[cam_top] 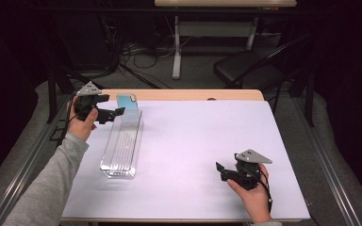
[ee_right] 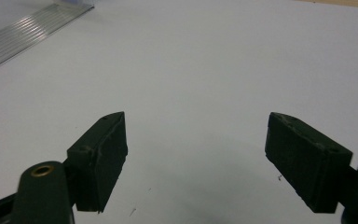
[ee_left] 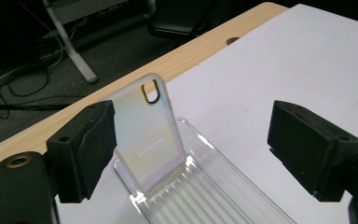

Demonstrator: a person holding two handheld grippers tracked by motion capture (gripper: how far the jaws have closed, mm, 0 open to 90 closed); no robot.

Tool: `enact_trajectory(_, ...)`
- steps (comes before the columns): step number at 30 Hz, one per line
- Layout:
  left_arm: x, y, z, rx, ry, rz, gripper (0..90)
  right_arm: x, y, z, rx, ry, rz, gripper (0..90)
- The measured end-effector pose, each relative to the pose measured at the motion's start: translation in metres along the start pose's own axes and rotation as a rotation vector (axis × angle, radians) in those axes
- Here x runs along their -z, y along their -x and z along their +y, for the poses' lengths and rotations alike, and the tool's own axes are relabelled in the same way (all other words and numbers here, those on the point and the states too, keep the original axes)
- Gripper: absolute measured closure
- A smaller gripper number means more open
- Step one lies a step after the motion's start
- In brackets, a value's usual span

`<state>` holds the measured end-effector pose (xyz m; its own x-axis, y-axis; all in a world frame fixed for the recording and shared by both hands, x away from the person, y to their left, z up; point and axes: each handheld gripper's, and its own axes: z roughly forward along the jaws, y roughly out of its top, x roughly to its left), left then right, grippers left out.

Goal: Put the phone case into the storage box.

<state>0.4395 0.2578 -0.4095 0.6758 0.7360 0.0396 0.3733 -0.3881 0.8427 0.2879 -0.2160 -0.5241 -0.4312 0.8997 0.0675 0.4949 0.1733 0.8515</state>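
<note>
The left tongs (ee_left: 193, 149) are standing wide apart around the phone case (ee_left: 147, 135) (propped in the clear tray (ee_left: 223, 196)), while the right tongs (ee_right: 196, 158) are gaping, holding nothing, above the table (ee_right: 205, 60).

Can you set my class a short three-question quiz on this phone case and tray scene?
1. True or false: the left gripper clamps the phone case.
2. Where does the phone case stand? A) flat on the table B) leaning upright at the far end of the clear tray C) in the right gripper
3. What lies between the right gripper's jaws?

Key: 1 false, its jaws are open. 2 B. 3 Nothing, just the white table.
</note>
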Motion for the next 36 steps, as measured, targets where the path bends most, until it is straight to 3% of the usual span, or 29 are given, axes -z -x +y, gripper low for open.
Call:
enact_trajectory(12, -0.002, 0.016, 0.001, -0.023, -0.029, -0.063, 0.5, 0.004, -0.002, 0.002, 0.009, 0.025, 0.007, 13.0)
enact_trajectory(17, 0.001, 0.022, -0.003, -0.011, -0.007, -0.09, 0.4, 0.004, -0.001, 0.002, -0.002, 0.019, 0.01, 6.8)
enact_trajectory(20, 0.002, 0.025, -0.007, -0.008, -0.018, -0.069, 0.4, 0.004, -0.001, 0.002, 0.002, 0.016, 0.022, 0.0)
enact_trajectory(29, 0.011, 0.036, -0.019, 0.005, -0.017, -0.099, 0.4, 0.005, -0.001, 0.001, 0.015, 0.014, 0.038, 0.0)
enact_trajectory(36, 0.02, 0.051, -0.025, 0.001, 0.012, -0.137, 0.4, 0.007, 0.0, 0.001, 0.014, 0.017, 0.033, 0.0)
